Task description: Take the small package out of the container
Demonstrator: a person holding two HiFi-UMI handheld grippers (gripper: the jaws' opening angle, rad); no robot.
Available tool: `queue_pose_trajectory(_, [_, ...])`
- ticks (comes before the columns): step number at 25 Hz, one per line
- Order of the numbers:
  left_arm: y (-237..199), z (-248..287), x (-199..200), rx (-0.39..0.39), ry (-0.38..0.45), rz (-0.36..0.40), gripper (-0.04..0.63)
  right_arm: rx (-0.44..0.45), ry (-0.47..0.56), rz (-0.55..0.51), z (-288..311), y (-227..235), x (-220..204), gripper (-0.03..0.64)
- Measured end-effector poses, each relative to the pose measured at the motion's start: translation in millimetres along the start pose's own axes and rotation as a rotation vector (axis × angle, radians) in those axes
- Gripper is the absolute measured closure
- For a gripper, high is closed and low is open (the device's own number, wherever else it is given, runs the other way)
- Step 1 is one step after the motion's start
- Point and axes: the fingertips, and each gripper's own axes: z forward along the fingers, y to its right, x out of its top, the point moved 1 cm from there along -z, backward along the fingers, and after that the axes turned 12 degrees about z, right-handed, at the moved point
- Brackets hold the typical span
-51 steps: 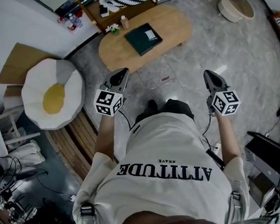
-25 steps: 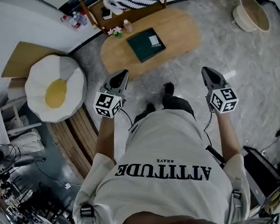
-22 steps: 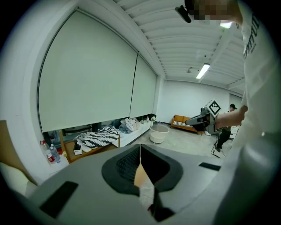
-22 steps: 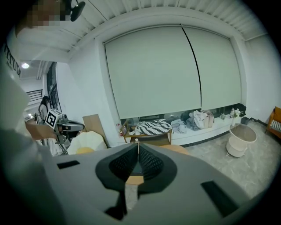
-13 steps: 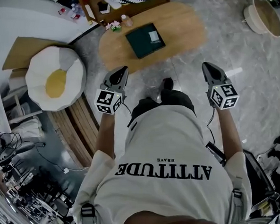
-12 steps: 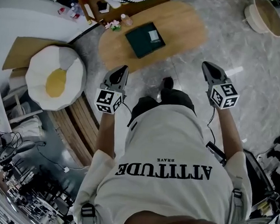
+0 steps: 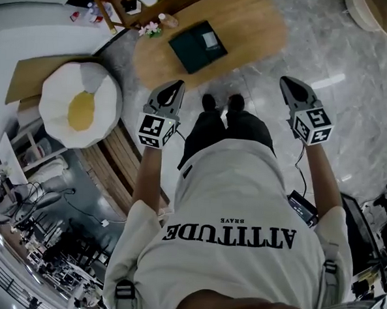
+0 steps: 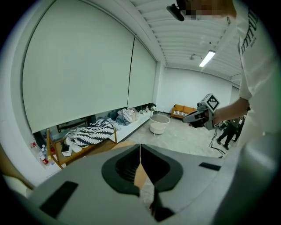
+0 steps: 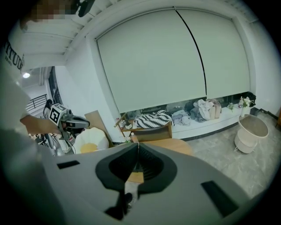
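Nearest of all, the person's forearms reach out at chest height with a gripper in each hand, both pointing forward and slightly down. The left hand-held gripper [image 7: 178, 84] has its jaws pressed together with nothing between them. The right hand-held gripper [image 7: 284, 80] is closed and empty in the same way, which suits an approach, since nothing is yet within reach to grasp.

Below them the person's shoes [image 7: 219, 103] stand on the pale floor [image 7: 354, 95], just short of the near edge of the oval wooden table [image 7: 253, 27]. The stance reads as squaring up to the table, so the task seems to be at its very beginning.

On the table lies the flat, dark green container [image 7: 190, 49]. A pale rectangle at its far right corner is most likely the small package [image 7: 208, 37], untouched and well apart from both grippers. To lift it out, one pair of jaws will need to open first, and the other may have to steady the container.

Off to the left, an egg-shaped cushion [image 7: 79, 104] rests away from the table. Farthest off, behind the table, a low shelf [image 9: 151, 132] carries a striped cloth [image 9: 151, 119].
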Motion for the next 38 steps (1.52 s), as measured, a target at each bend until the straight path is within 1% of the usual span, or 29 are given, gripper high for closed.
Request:
queue_pose_trajectory(5, [-14,23,-3,-0.040,-0.020,0.018,0.572,-0.035,-0.010,0.039,11,9,-4,0.595])
queue_pose_trajectory(7, [-21,32,-7,-0.046,-0.043,0.023,0.572,-0.050,-0.012,0.054,14,10,-7,0.595])
queue_pose_trajectory(10, [-28,48,-13,-0.061,-0.068,0.010,0.572,-0.079,-0.013,0.070,14,12,-9,0.595])
queue_pose_trajectory(13, [-33,68,-19,-0.116,-0.068,-0.002,0.572,-0.099,-0.020,0.091,20,10,-13,0.595])
queue_pose_trajectory(18, [-58,114,-51,-0.212,-0.096,0.023,0.572,-0.127,-0.046,0.125,55,13,-28,0.595])
queue_pose_trajectory(23, [-79,151,-76,-0.292,-0.125,0.089,0.571,-0.156,-0.056,0.157,79,14,-35,0.594])
queue_pose_trajectory(27, [-86,181,-103,-0.368,-0.167,0.155,0.571,-0.173,-0.068,0.202,95,15,-47,0.594])
queue_pose_trajectory(31, [-83,212,-133,-0.461,-0.206,0.206,0.571,-0.180,-0.072,0.235,117,17,-59,0.594])
queue_pose_trajectory(38, [-71,266,-187,-0.589,-0.290,0.303,0.571,-0.187,-0.059,0.261,160,24,-80,0.595])
